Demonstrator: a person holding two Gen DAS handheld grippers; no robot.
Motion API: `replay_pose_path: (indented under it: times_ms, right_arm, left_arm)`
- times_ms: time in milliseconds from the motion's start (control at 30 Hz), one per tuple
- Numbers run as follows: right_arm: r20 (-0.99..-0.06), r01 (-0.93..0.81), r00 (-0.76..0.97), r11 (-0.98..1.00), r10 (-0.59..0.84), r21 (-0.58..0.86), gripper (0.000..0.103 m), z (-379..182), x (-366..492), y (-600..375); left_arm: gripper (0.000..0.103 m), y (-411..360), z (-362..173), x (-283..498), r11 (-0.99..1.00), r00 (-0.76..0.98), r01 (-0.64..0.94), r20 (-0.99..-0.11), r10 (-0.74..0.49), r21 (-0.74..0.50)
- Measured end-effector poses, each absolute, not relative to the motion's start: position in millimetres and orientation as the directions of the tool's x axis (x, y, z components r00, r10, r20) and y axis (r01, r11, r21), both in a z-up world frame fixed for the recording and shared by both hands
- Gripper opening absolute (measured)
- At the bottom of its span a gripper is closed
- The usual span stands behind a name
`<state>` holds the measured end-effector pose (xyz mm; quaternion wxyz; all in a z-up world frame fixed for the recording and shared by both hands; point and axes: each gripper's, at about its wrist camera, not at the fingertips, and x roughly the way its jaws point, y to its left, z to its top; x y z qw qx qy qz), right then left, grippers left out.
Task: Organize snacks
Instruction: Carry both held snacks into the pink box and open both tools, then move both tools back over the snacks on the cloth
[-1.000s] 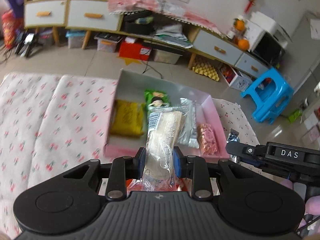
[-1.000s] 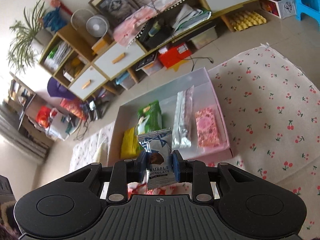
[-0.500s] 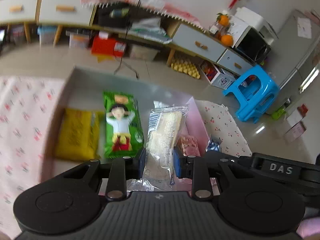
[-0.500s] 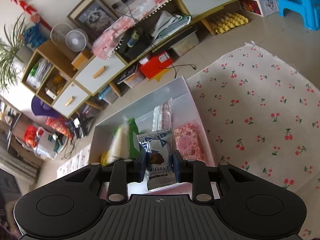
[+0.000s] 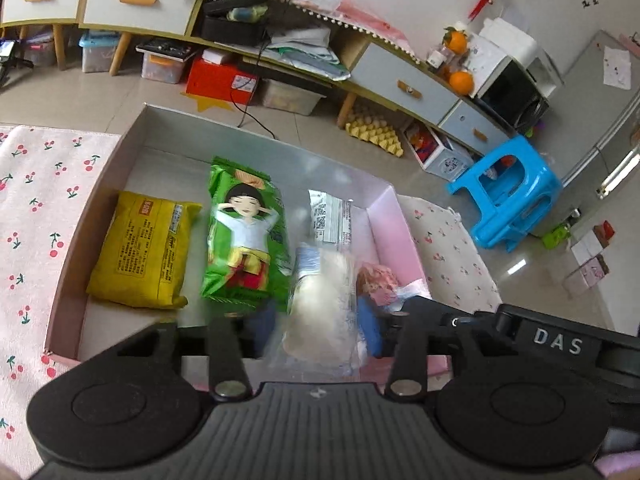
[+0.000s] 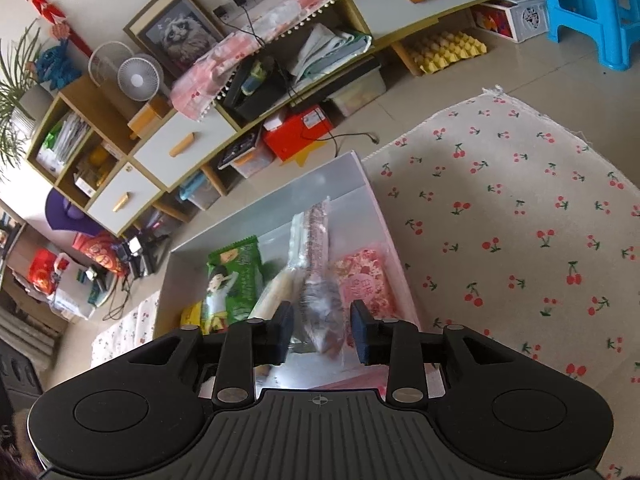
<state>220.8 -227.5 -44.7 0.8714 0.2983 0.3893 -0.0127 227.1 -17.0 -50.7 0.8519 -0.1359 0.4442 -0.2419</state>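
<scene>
blurred clear-wrapped snack [image 5: 320,312], chocolate packet [image 6: 324,312]

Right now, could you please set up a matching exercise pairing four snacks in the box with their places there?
Things:
1. yellow packet
2. green packet
3. clear-wrapped wafer
4. pink packet

Places:
A. against the right wall of the box
B. between the left gripper fingers
C. nearest the left wall
D. just right of the yellow one

Pairs: 1-C, 2-D, 3-B, 4-A
</scene>
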Motion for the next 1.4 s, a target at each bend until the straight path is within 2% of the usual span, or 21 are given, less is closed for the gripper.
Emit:
replay_pose_path:
  times_ms: [200, 567, 833, 967, 1100, 1267, 1400]
  right_arm:
    - [-0.69, 0.243, 0.699, 0.847, 0.185, 0.473, 0.047, -37, 215, -231]
    - [-0.705, 0.201, 0.684, 0.88, 0.187, 0.429, 0.066, -23, 187, -225]
    - [-0.715, 0.177, 0.673, 0.898, 0.187, 0.402, 0.069, -20, 158, -225]
    - [-0.724, 0.135, 0.663, 0.921, 0.191, 0.366, 0.075, -21, 144, -221]
    - [-0.738, 0.092, 0.644, 0.937, 0.202, 0.336, 0.075, -24, 133, -216]
    - [-0.746, 0.053, 0.633, 0.951, 0.205, 0.306, 0.079, -26, 123, -214]
    - [-0.75, 0.05, 0.627, 0.95, 0.211, 0.309, 0.08, -25, 118, -218]
  left_arm:
    - [0.057, -10, -41, 219, 0.861, 0.476, 0.33, -0.719, -0.506, -0.387]
    - [0.066, 25, -24, 206, 0.878, 0.476, 0.304, -0.739, -0.476, -0.37]
    - [0.07, 37, -28, 189, 0.886, 0.46, 0.281, -0.759, -0.461, -0.368]
    - [0.077, 40, -29, 181, 0.893, 0.46, 0.271, -0.766, -0.449, -0.36]
    - [0.086, 43, -29, 171, 0.892, 0.466, 0.273, -0.762, -0.45, -0.36]
    - [0.093, 39, -28, 155, 0.905, 0.491, 0.283, -0.763, -0.42, -0.317]
    - [0.094, 35, -30, 140, 0.917, 0.498, 0.295, -0.776, -0.387, -0.268]
